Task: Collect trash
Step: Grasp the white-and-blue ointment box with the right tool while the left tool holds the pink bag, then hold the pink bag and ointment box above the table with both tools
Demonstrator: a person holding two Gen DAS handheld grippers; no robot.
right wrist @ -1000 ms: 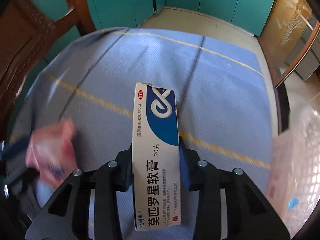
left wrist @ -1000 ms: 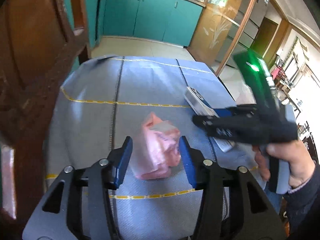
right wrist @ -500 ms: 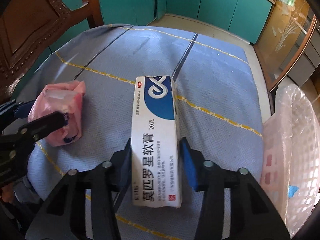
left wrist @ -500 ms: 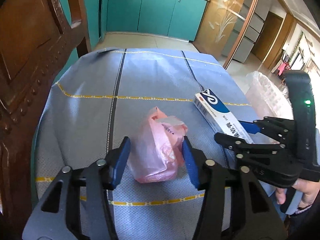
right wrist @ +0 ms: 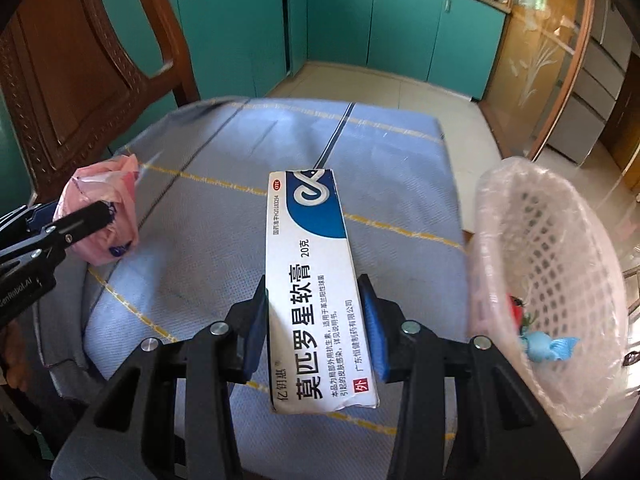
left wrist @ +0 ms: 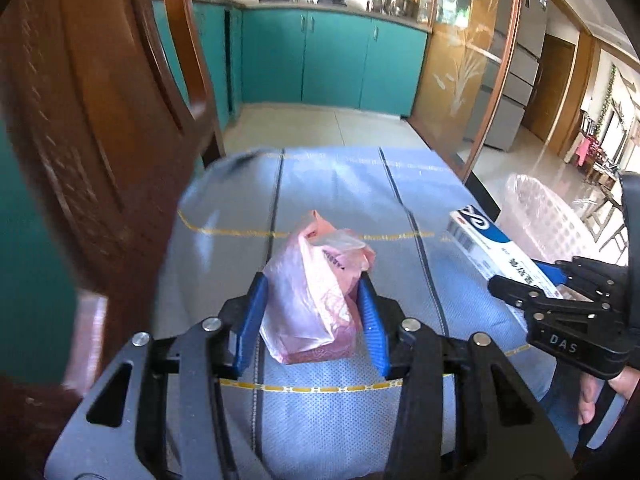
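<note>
Thin pink plastic, the crumpled bag (left wrist: 316, 288) sits between the closing jaws of the left gripper (left wrist: 312, 320), above the blue cloth (left wrist: 340, 408); light and yielding, it is best pinched across its bulk. The right gripper (right wrist: 316, 320) clamps a stiff, light ointment carton (right wrist: 312, 280) at its long sides. Beside it, the lined white basket (right wrist: 560, 264) holds blue and red scraps.

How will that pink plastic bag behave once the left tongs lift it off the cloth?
The pink plastic bag looks thin and crumpled, so it will probably sag and deform rather than hold its shape. It seems light for its bulk, since it sits loosely bunched between the left tongs. The film may slip, so its loose top could flop over.
</note>
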